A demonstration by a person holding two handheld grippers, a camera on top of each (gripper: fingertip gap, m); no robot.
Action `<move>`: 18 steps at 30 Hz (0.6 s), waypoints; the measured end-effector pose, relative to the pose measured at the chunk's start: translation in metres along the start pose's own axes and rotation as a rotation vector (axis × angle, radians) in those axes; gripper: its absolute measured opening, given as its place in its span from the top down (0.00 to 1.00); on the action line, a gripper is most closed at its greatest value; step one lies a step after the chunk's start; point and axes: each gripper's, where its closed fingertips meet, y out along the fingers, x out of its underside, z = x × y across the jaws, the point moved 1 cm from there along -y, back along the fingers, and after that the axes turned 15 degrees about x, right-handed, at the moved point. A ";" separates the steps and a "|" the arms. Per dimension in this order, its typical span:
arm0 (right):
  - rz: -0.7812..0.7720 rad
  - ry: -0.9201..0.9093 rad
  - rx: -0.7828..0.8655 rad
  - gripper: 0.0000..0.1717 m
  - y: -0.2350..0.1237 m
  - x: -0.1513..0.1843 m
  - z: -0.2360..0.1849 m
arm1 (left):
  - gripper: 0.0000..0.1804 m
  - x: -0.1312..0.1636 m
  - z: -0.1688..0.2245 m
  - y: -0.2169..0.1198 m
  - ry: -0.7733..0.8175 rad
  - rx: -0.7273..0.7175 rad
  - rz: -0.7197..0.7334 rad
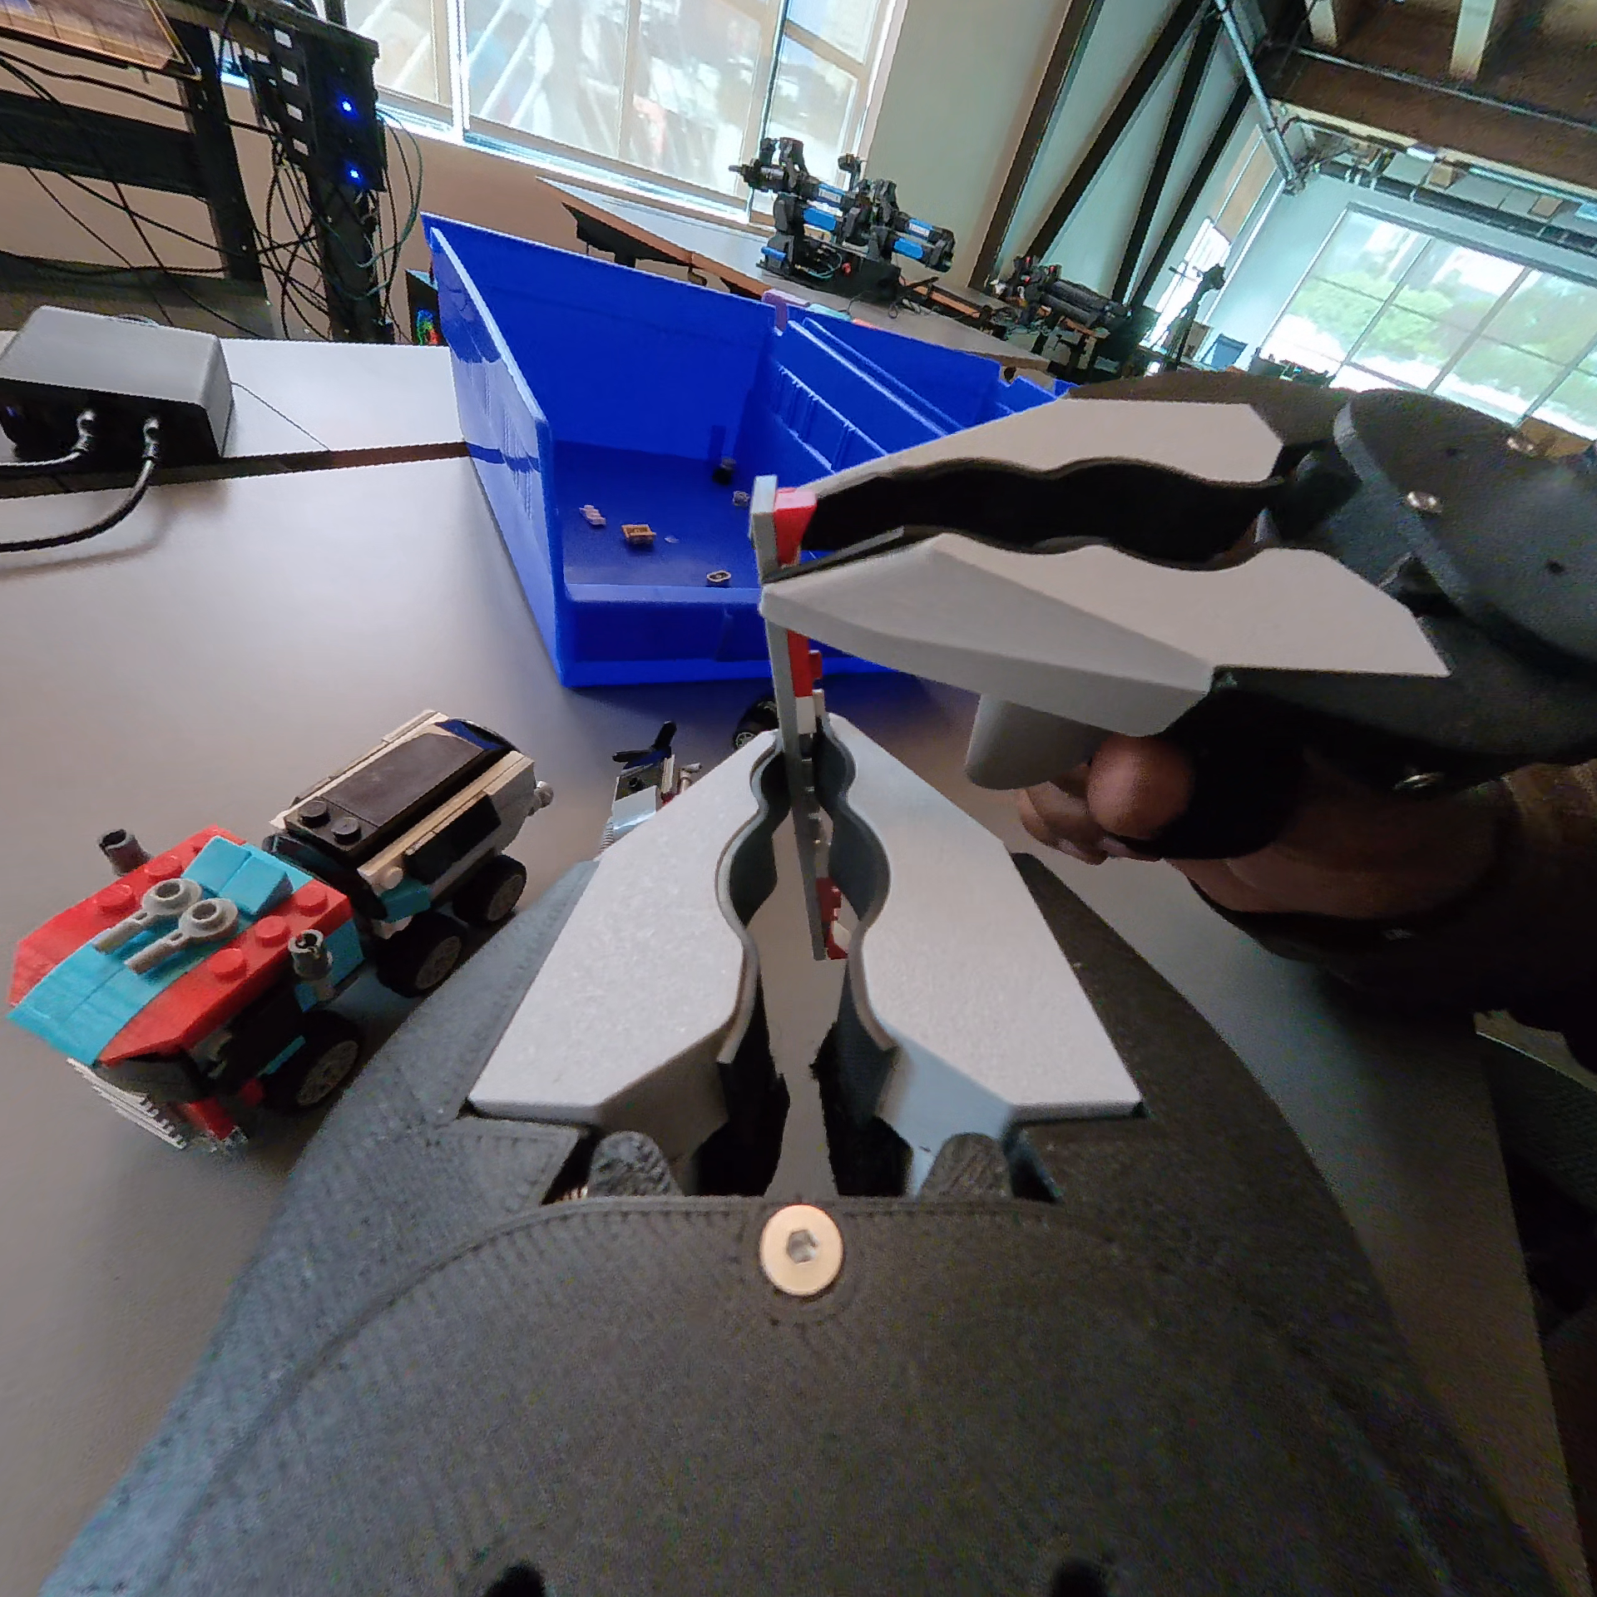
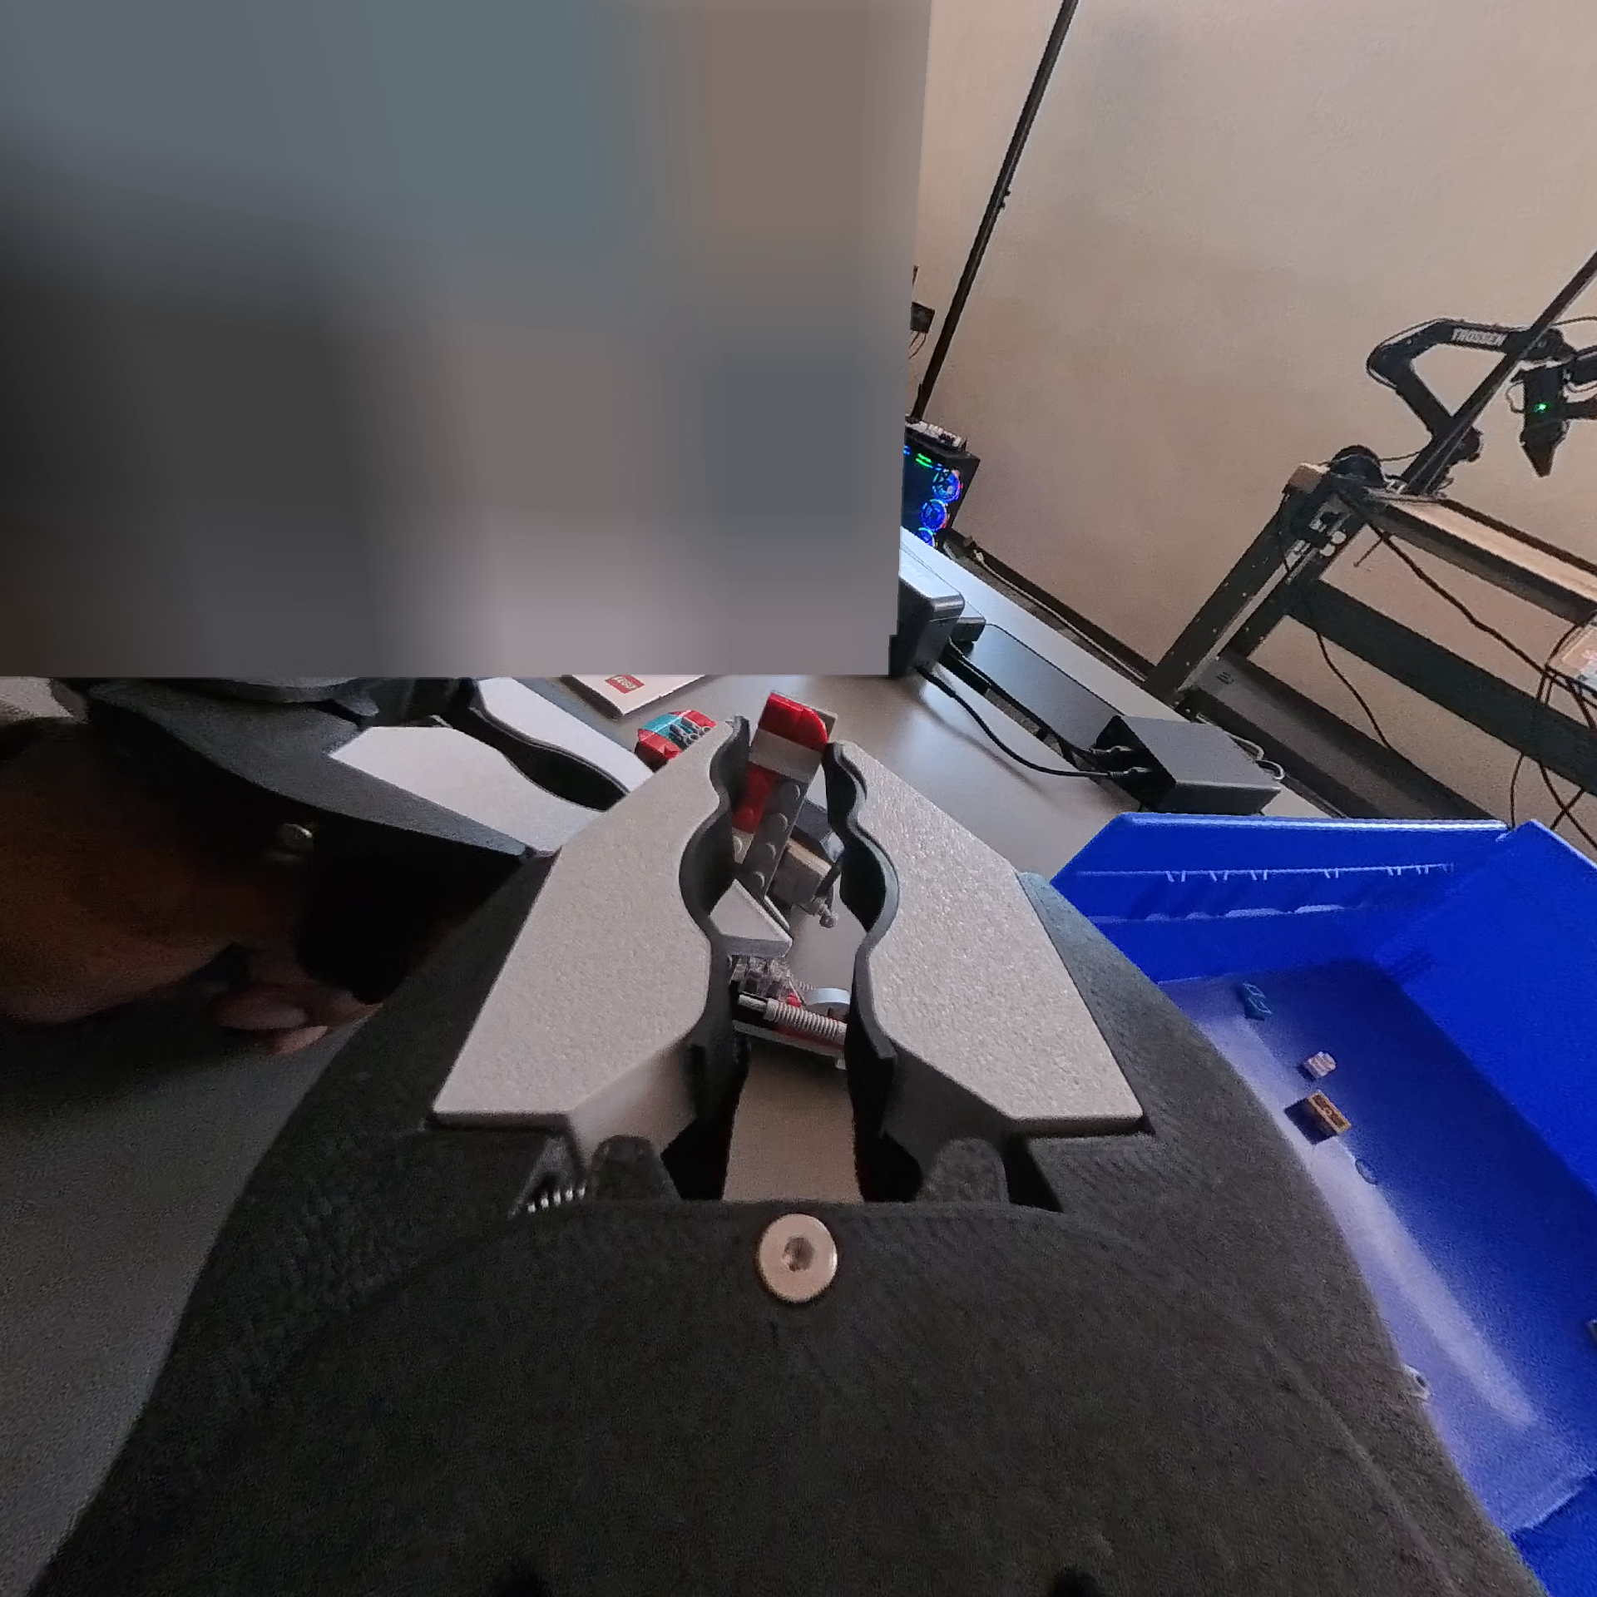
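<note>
- Two grippers, one brick piece: the left gripper [image 1: 799, 760] has its jaws nearly together, pads pressed on the lower half of a thin grey and red brick plate [image 1: 791, 683], held edge-on and roughly upright.
- The right gripper [image 1: 782, 544] comes in from the side and bites the plate's upper end. Its jaws stand a little wider, closed across the red-topped end [image 2: 791, 730] in the right wrist view.
- So the plate spans both grips, well above the table [image 1: 259, 605], bottom in the left gripper, top in the right.
- Handling: small snapped-together plastic, light and stiff, smooth on its flat faces. I'd judge the joints between bricks the weak point, since a twist could pop pieces off. Flat faces, near an end, look like the safest hold.
- Just under the plate, on the table, sits a small grey sub-assembly with a spring [image 2: 799, 1024]. It is partly hidden by the fingers, so what it is I can't quite tell.
- Beyond the plate is a blue bin [image 1: 510, 415], a few tiny loose pieces [image 1: 638, 534] on its floor.
- Left of the plate in the left wrist view, well apart, a brick truck [image 1: 285, 899] in red, teal, black and grey rests on the table.
- Near the plate's foot, some loose parts and a small wheel [image 1: 753, 719] lie in front of the bin.
- Far side of the bin: a dark box with cables [image 1: 112, 389] on the tabletop.
- A gloved hand [image 1: 1149, 804] wraps the right gripper's handle.
</note>
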 end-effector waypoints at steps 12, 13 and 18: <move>-0.004 0.190 -0.217 0.91 -0.002 -0.001 0.001 | 0.97 -0.001 0.000 0.000 -0.101 0.097 0.037; -0.009 0.215 -0.244 0.91 -0.002 0.000 0.001 | 0.97 -0.001 0.000 0.001 -0.114 0.106 0.034; -0.014 0.394 -0.388 0.95 -0.003 -0.003 0.005 | 0.96 -0.004 0.006 0.001 -0.177 0.182 0.069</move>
